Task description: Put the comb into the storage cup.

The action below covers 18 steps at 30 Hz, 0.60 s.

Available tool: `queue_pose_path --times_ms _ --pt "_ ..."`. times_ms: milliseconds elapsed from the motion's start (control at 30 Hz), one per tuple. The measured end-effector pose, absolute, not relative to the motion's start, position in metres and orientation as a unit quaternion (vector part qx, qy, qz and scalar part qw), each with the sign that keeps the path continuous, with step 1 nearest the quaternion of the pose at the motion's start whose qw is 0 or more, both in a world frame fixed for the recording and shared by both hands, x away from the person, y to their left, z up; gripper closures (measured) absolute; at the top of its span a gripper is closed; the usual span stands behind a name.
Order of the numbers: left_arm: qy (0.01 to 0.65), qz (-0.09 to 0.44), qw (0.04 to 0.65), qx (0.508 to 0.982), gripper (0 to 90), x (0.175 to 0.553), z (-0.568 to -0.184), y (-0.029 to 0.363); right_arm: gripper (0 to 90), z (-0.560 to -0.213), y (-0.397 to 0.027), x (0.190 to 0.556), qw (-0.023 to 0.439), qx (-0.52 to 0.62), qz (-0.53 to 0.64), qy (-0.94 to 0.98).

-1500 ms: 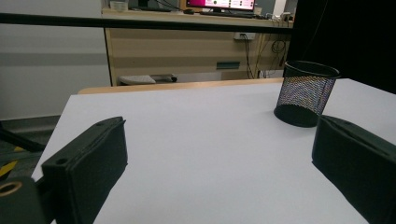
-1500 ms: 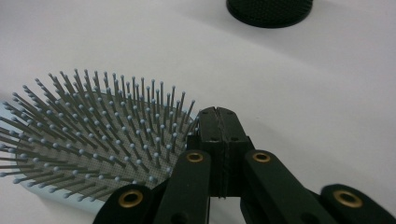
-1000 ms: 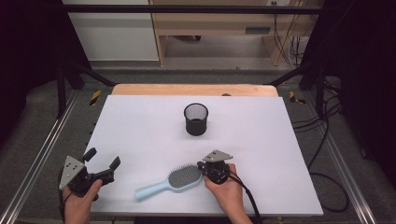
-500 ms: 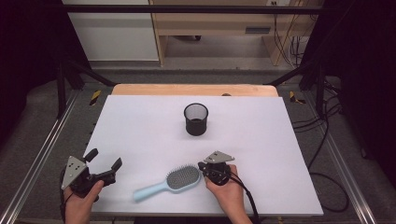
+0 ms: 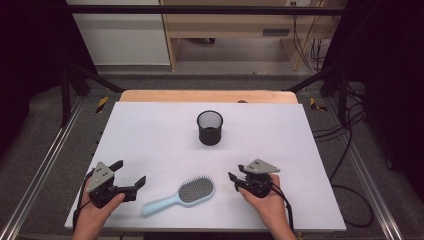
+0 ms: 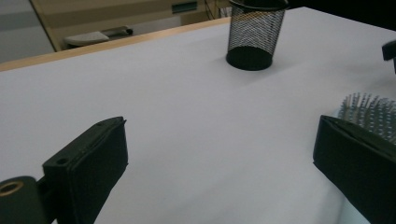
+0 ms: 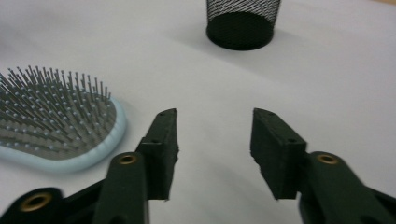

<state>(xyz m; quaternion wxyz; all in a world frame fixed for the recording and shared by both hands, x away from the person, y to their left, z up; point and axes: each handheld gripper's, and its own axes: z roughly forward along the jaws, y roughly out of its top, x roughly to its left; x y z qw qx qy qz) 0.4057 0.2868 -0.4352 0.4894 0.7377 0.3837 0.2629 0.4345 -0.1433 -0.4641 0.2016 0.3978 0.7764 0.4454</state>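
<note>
A light-blue hairbrush (image 5: 192,191) lies bristles up near the table's front edge, its handle pointing front-left. A black mesh cup (image 5: 210,128) stands upright at mid-table. My left gripper (image 5: 131,173) rests left of the handle, open wide, with bare table between its jaws (image 6: 219,154). The brush head (image 6: 369,112) shows past its right jaw, the cup (image 6: 254,32) farther off. My right gripper (image 5: 235,173) sits a short gap right of the brush head. Its jaws have just been opening and hold nothing (image 7: 215,135). The brush (image 7: 51,126) lies left of them, the cup (image 7: 243,23) ahead.
The white tabletop (image 5: 150,130) has a wooden strip along its far edge (image 5: 207,96). Metal rails run down both sides, with cables on the floor at the right (image 5: 350,150). Pale furniture stands behind the table.
My right gripper has drawn back to the right, away from the brush head, and its jaws have parted from shut. My left gripper has shifted slightly right. The brush lies where it was.
</note>
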Motion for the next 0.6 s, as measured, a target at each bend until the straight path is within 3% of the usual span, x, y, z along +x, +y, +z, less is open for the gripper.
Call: queue_pose_path --times_ms 33,100,133,167,200,267,600 --pt "0.377 0.254 0.488 0.745 3.0 0.407 -0.433 0.283 35.4 -0.461 -0.155 0.433 0.204 0.395 0.451 0.774" --pt "0.370 0.241 0.484 0.756 3.0 0.410 -0.430 0.278 30.8 -0.460 -0.161 0.432 0.205 0.393 0.453 0.773" --pt "0.361 0.230 0.475 0.769 3.0 0.412 -0.427 0.273 20.7 -0.460 -0.171 0.430 0.215 0.391 0.457 0.769" --pt "0.361 0.230 0.475 0.769 2.9 0.412 -0.427 0.273 20.7 -0.460 -0.171 0.430 0.215 0.391 0.457 0.769" --pt "0.353 0.217 0.463 0.784 2.8 0.414 -0.423 0.268 12.3 -0.461 -0.180 0.426 0.229 0.392 0.464 0.761" --pt "0.340 0.206 0.451 0.799 3.1 0.415 -0.420 0.263 7.4 -0.462 -0.187 0.424 0.233 0.399 0.469 0.752" --pt "0.302 0.171 0.413 0.842 3.0 0.422 -0.414 0.237 4.5 -0.464 -0.202 0.423 0.261 0.392 0.478 0.741"
